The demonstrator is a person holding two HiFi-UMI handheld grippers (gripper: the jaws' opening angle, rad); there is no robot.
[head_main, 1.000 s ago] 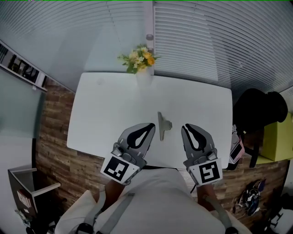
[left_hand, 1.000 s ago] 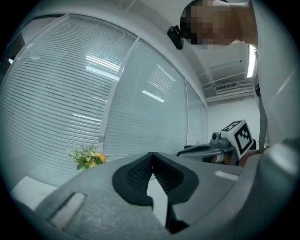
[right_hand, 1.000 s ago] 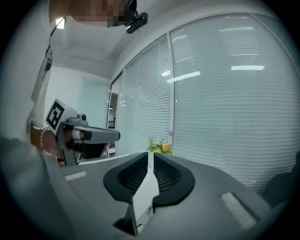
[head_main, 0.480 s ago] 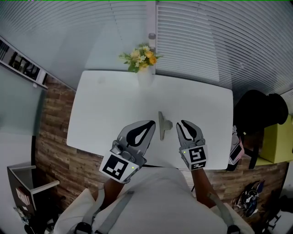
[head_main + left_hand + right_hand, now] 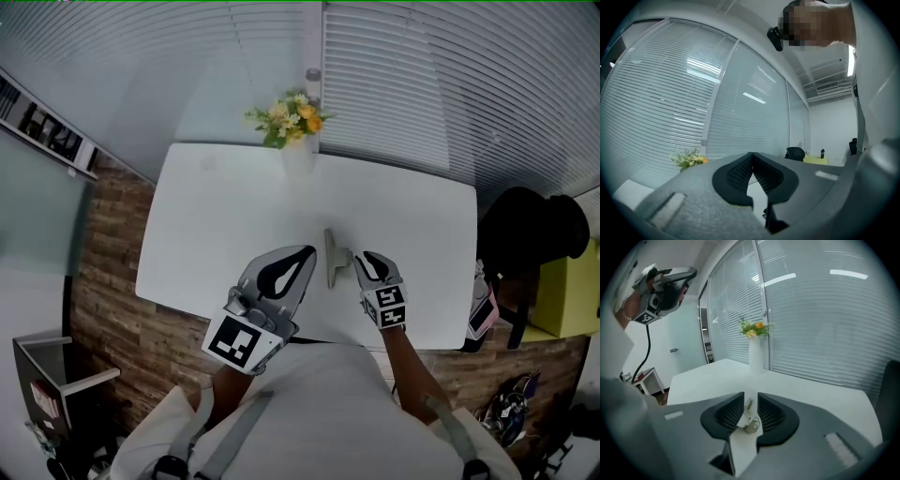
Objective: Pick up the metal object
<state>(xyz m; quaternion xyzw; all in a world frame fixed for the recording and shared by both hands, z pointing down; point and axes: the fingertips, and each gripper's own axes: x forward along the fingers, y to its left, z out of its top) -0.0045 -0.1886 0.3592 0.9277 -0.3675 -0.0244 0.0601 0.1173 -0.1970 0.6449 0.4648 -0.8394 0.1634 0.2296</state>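
Metal object, not yet lifted off table: you are opening your right gripper partway, the object showing ungripped between its jaws; left gripper closed, empty.

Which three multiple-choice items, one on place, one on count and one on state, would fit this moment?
1. Where does the vase of flowers stand?
A. At the far edge of the white table, by the blinds
B. At the near edge, beside the person
C. On the floor

2. How many metal objects lie on the table?
A. None
B. One
C. Three

3. How do the jaws of the left hand-held gripper stand?
A. Wide apart
B. Clamped on the vase
C. Tips together, nothing between them

Key:
1 A: the head view shows the vase of flowers at the table's far side, against the blinds.
2 B: a single metal object lies near the table's middle.
3 C: the left gripper view shows the pad tips meeting, with nothing in the gap.
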